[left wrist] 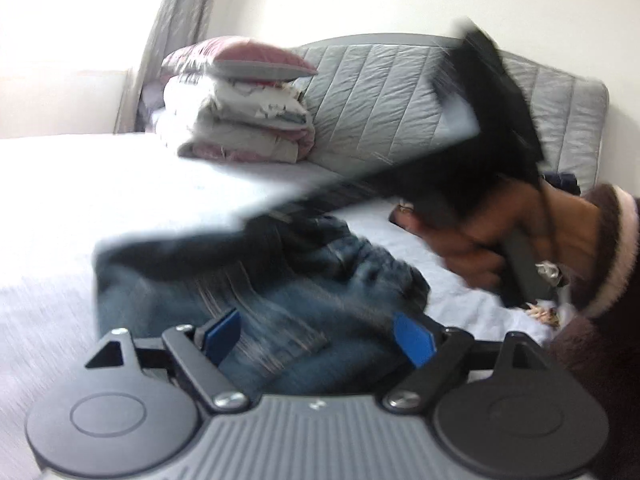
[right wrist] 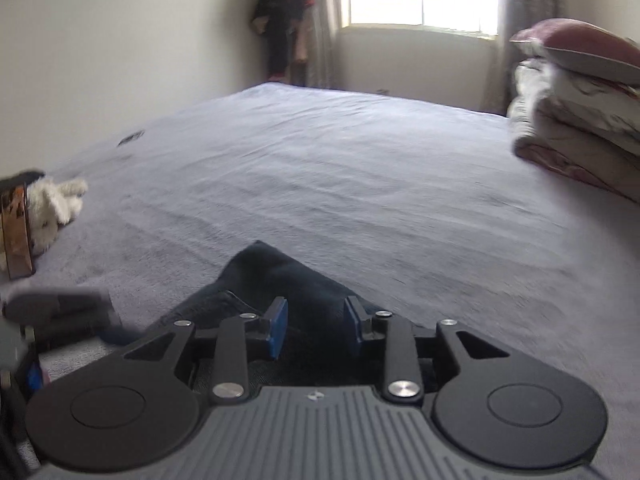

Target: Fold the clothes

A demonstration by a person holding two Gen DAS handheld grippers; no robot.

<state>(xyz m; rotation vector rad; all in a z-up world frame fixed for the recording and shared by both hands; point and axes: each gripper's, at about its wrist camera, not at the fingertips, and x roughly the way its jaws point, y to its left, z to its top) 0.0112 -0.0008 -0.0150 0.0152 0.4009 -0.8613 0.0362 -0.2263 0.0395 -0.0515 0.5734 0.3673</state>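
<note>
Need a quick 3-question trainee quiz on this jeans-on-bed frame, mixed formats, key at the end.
1. True or false: the left gripper is clamped shut on the jeans.
2. Multiple choice: what tops the folded bedding stack near the headboard? A) a pink pillow B) a laptop C) a shoe
3. Fill in: in the right wrist view, a white ____ lies at the left edge of the bed.

Key: 1. False; its blue pads stand apart, with denim between them. 2. A. 3. plush toy.

Folded bedding (left wrist: 240, 120) under a pillow (left wrist: 244, 58); plush toy (right wrist: 56, 204) on the bed (right wrist: 340, 168).
</note>
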